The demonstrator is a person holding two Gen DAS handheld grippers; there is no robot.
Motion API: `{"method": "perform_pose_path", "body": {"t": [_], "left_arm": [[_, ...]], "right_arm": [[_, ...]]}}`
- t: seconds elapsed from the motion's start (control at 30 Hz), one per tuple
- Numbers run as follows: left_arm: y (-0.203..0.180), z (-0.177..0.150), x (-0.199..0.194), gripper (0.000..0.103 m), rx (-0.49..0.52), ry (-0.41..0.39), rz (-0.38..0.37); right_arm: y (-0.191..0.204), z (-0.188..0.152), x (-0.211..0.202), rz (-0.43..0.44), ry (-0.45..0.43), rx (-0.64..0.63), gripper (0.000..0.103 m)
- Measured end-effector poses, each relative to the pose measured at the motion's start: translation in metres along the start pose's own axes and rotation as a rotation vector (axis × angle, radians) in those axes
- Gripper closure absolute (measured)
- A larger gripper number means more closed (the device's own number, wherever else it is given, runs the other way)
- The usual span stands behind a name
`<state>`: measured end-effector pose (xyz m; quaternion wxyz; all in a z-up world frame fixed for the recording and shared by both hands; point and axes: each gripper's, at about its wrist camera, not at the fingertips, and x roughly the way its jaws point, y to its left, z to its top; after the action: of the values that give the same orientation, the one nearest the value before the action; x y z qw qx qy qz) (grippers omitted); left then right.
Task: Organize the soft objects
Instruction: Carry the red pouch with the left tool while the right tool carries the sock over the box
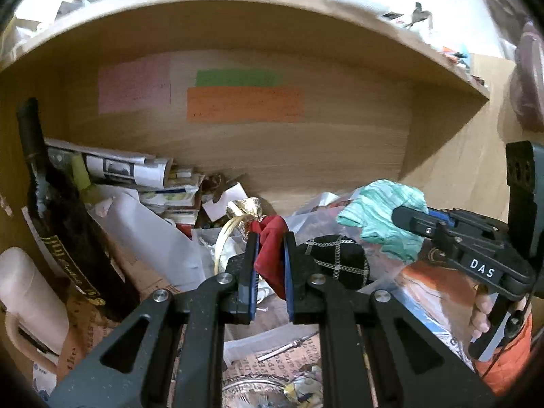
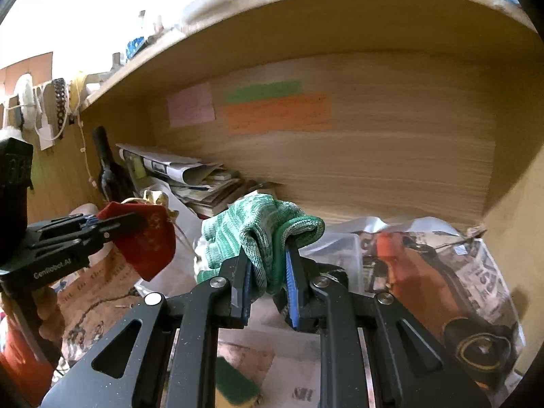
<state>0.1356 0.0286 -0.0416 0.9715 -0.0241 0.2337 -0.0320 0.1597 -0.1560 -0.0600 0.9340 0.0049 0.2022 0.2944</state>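
Left wrist view: left gripper (image 1: pixel 270 238) nearly closed, jaws pinching a red cloth (image 1: pixel 270 255) w/ only the fabric between them; cloth hangs clear above the clutter.
Right wrist view: right gripper (image 2: pixel 268 265) same story, jaws squeezed onto a green knit cloth (image 2: pixel 265 231), bunched and draped over the fingertips.
Cross-check: each tool shows in the other's cam, right gripper side-on at the far right w/ the green cloth in its tips, left gripper at the far left w/ the red one.
Location: both cloths held in the air in front of a wooden shelf bay (image 1: pixel 306 156), apart from each other, above newspapers (image 2: pixel 442 272) and plastic.
Nearby: dark bottle (image 1: pixel 57 217) leaning at the bay's left, black chain-trim pouch (image 1: pixel 336 258) just right of the red cloth, sponge (image 2: pixel 234 387) low down by the right tool.
Step (judgement): both soft items picked, now mid-carry; placing not yet done.
Next: needs a drop spot. Can't tell from these views where soft things go; lower, then open jaws so fabric doesn't snag.
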Motion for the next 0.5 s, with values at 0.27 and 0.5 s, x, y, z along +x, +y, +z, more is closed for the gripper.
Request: {"method": "perform_pose_path", "body": {"t": [0.27,0.5], "left_arm": [[0.016,-0.011,0.042,0.091,-0.030,0.113,-0.013],[0.019,-0.025,0.072,0.091,-0.020,0.215,-0.024]], "right_arm": [[0.006,-0.007,0.047,0.015,0.116,-0.027,0.088],[0.007,-0.024,0.081,0.025,0.234,-0.036,0.088]]}}
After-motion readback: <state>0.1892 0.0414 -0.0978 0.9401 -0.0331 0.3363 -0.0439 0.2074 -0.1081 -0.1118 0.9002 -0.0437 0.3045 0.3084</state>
